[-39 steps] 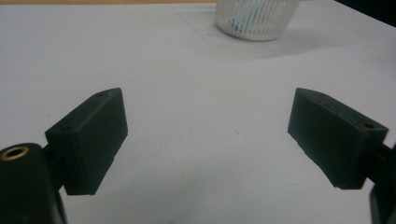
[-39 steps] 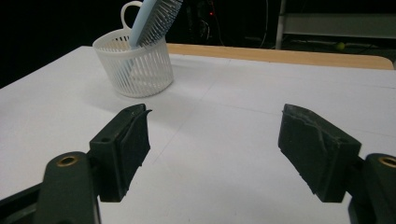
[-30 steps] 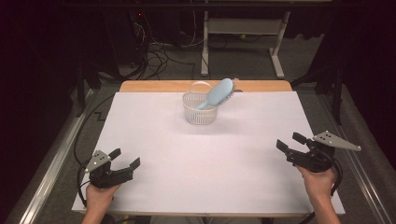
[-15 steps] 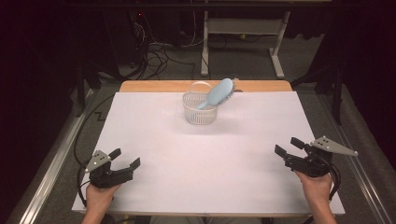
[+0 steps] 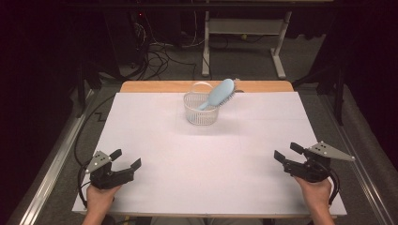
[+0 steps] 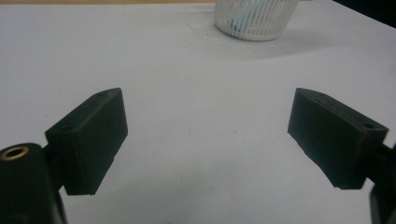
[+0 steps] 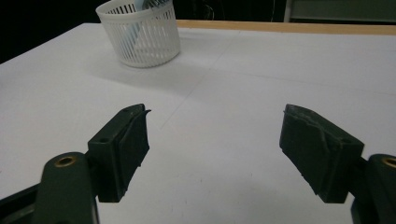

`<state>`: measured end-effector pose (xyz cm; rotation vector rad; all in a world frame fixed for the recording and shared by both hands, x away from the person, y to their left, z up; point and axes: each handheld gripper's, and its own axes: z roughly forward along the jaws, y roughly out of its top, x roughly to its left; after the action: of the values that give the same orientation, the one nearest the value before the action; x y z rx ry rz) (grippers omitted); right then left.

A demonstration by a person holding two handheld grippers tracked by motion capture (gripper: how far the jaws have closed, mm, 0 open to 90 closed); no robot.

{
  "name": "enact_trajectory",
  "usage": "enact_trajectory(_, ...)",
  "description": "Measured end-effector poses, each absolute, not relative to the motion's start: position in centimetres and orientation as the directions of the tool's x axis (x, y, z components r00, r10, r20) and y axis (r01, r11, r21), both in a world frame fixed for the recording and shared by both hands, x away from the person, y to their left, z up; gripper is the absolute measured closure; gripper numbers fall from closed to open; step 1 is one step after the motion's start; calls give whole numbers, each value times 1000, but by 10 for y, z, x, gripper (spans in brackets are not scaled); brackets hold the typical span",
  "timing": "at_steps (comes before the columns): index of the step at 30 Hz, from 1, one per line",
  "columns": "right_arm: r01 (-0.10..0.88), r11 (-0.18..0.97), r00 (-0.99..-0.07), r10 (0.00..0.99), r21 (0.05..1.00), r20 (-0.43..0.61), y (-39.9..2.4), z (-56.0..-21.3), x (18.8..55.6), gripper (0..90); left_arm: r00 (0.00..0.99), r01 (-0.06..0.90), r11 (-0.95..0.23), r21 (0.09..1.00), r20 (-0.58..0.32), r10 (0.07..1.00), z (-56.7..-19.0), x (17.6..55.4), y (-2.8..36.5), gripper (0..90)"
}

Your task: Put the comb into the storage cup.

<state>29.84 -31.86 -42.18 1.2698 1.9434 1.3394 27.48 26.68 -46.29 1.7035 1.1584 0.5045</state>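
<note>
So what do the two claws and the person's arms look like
Both claws, left claw and right claw, are black with two blocky jaws, a grey three-cornered plate on top and a black trailing cable. Brass-coloured bushings sit at the jaw bases. No sleeves show on the forearms.

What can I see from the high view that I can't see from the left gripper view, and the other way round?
High view: both hands, the left gripper and right gripper wide apart at the near edge, the whole blue brush leaning out of the basket, and cables on the floor behind. Left gripper view: a close look along its own open gripper, nothing between the jaws, and a blue part of the brush through the basket's slats. Shared: the white table and the basket.
</note>
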Motion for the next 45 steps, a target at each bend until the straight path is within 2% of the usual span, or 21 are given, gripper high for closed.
enact_trajectory(45, 466, 96, -454, 879, 880, 144, -325, -449, 280, 236, 460, 464, -66, 884, -176, 870, -462, 274, 267, 113)
